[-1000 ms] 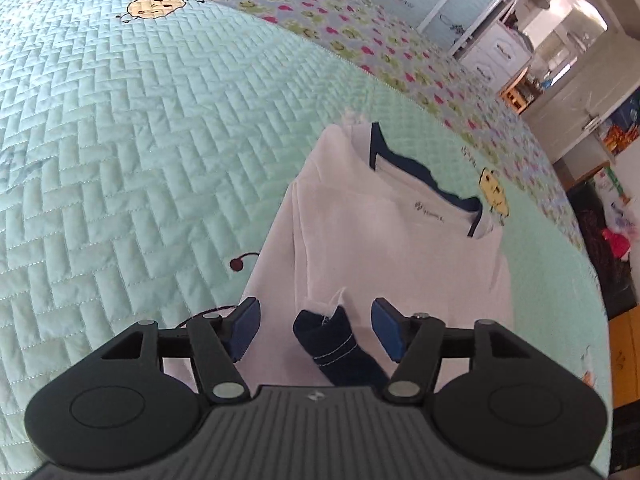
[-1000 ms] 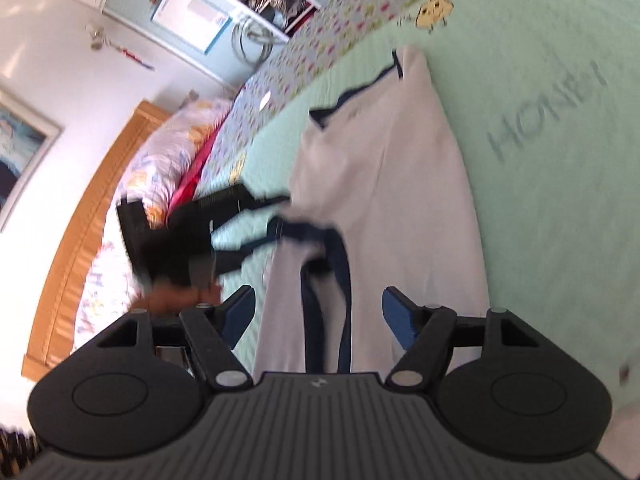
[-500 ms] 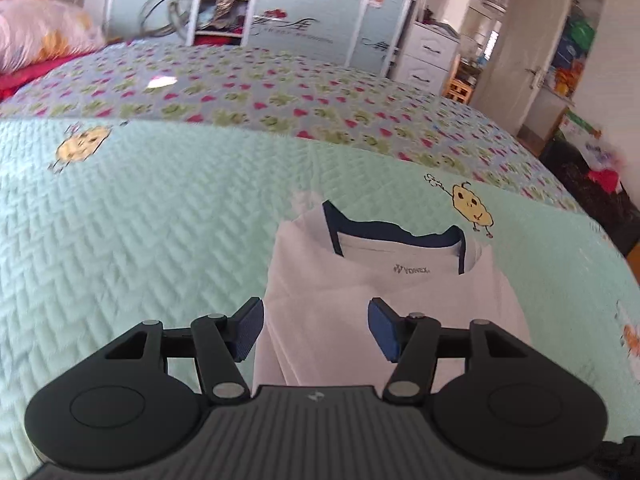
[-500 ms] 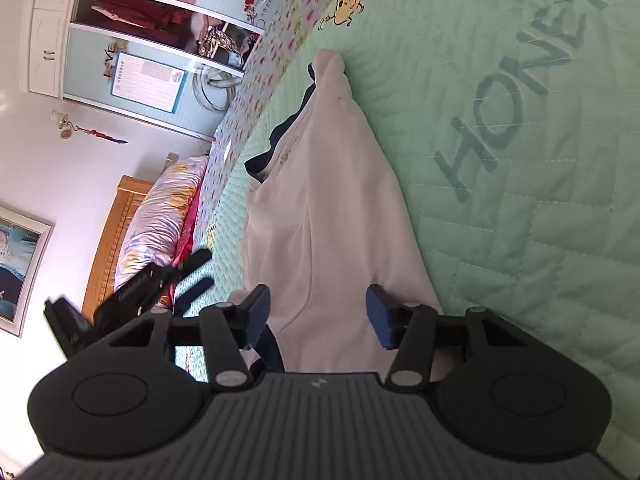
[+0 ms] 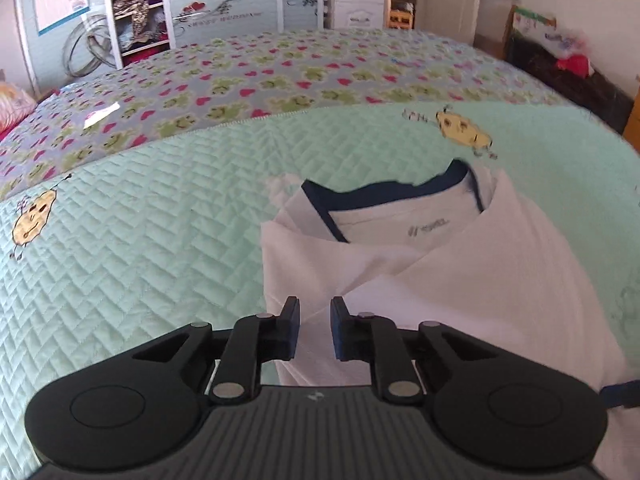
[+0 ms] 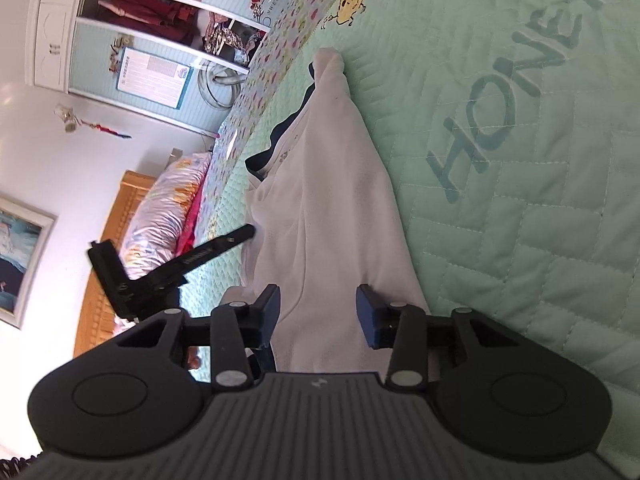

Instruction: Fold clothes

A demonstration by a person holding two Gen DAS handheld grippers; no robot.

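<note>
Left wrist | white shirt point(image 5: 460, 280) lengthwise, navy collar point(image 5: 384, 196) far end

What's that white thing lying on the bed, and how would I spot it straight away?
Start from the bed's mint-green quilted bedspread, the part printed with little yellow cartoon figures. On it lies a white shirt, its sides folded in over the middle. Its dark navy collar sets it apart: it is the only garment on that quilt.

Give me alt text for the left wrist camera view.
A white shirt with a navy collar, sides folded inward, lies on a mint quilted bedspread. The left gripper, closing, hovers over the shirt's near edge, wardrobes behind.
</note>
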